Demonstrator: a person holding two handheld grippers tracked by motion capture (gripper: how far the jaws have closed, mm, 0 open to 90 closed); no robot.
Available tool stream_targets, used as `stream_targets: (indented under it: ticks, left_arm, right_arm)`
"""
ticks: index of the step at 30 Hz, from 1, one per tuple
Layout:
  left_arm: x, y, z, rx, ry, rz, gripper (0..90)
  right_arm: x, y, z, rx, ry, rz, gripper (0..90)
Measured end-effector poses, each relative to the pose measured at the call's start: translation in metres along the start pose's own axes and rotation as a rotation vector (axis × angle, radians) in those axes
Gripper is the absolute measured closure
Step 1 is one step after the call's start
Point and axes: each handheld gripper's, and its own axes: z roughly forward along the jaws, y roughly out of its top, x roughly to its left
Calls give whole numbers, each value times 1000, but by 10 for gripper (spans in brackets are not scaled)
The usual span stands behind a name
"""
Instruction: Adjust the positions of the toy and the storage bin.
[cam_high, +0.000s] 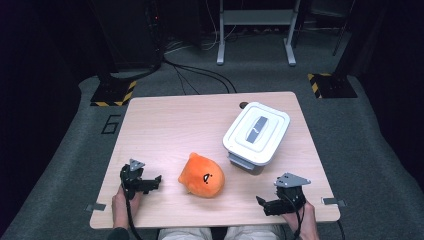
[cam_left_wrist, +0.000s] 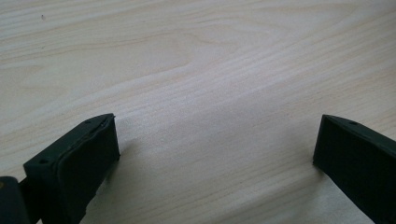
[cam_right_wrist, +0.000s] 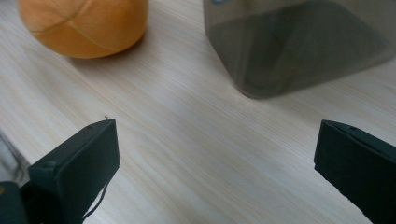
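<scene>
A white, rounded-rectangular plastic box (cam_high: 256, 132) with a grey handle set in its lid sits closed at centre right of the high view, turned at an angle on the pale wooden bench (cam_high: 170, 120); its smoky translucent wall (cam_right_wrist: 299, 42) fills the upper right of the right gripper view, and what it holds cannot be made out through lid or wall; just beside it, toward lower centre of the high view, an orange, round plush toy (cam_high: 202, 175) with a small dark face mark lies on the bench, apart from the box by a narrow strip of wood; the toy's stitched orange side (cam_right_wrist: 84, 23) also appears at the upper left of the right gripper view.

The left tongs (cam_high: 150, 184), held in a hand at lower left of the high view, point toward the toy and stop short of it, jaws spread wide over bare wood grain in the left gripper view; the right tongs (cam_high: 265, 205), held at lower right, point left along the near edge, jaws likewise wide and holding nothing, with open bench between them and both toy and box.

Beyond the bench, grey carpet carries black cables (cam_high: 200, 75), two yellow-and-black striped stand feet (cam_high: 114, 93) and a white metal frame (cam_high: 255, 30) at top centre.
</scene>
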Motion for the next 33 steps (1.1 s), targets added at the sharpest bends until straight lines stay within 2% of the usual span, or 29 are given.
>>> stream_targets:
  ticks: [4, 10, 13, 26, 33]
  left_arm:
    - [0, 0, 0, -1, 1, 0, 0]
    - [0, 0, 0, 0, 1, 0, 1]
    - [0, 0, 0, -2, 1, -1, 1]
    - [0, 0, 0, -1, 2, -1, 1]
    - [0, 0, 0, 0, 2, -1, 0]
  right_arm:
    - [13, 7, 5, -2, 30, -25, 0]
    - [24, 11, 10, 7, 61, -42, 0]
    - [33, 19, 16, 18, 80, -73, 2]
    - [52, 54, 28, 4, 133, -142, 2]
    - [60, 65, 35, 11, 147, -170, 2]
